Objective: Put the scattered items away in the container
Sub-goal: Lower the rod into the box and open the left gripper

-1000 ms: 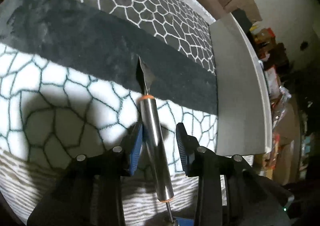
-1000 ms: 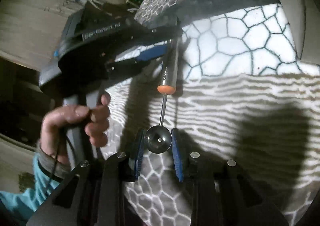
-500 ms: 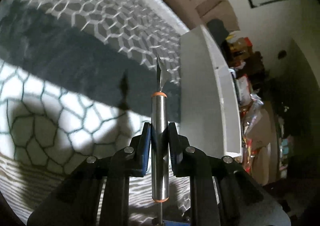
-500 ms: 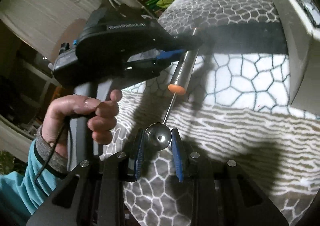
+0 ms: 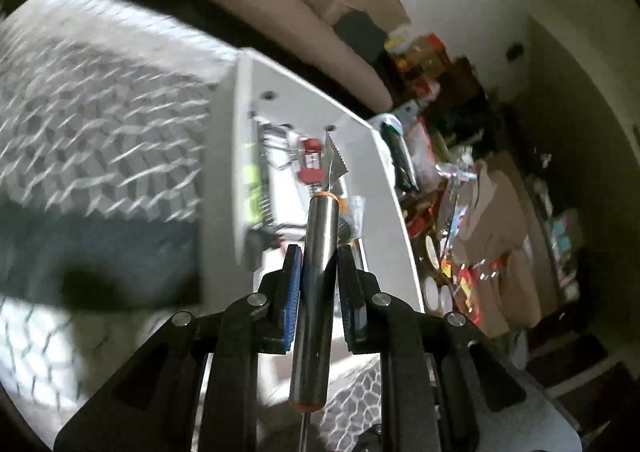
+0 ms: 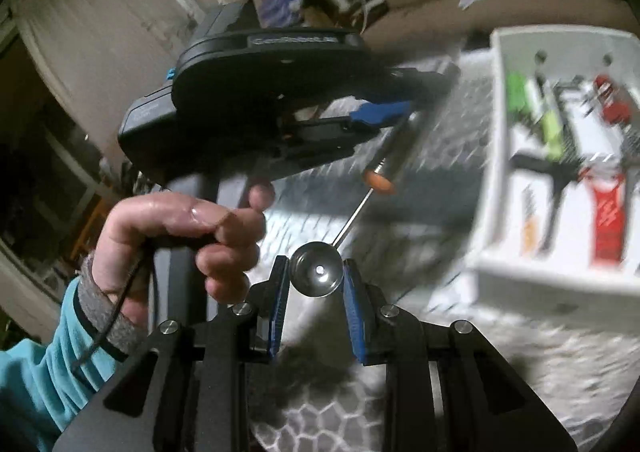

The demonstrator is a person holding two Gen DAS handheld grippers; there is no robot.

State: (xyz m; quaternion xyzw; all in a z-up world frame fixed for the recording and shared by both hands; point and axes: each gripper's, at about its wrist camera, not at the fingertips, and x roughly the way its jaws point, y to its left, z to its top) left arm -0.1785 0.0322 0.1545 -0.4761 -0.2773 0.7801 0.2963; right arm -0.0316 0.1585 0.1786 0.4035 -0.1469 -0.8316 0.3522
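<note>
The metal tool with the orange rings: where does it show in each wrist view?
Left wrist: metal tool runs up the lower centre, clamped in the left gripper.
Right wrist: its handle sits centre-right, its round end between the right gripper's pads.
Shared landmark: the white container.

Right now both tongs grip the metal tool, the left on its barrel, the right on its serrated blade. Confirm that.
Wrong on one point. The right tongs grip the tool's round disc end, not the blade, as the right wrist view shows. The left tongs do grip the barrel.
</note>
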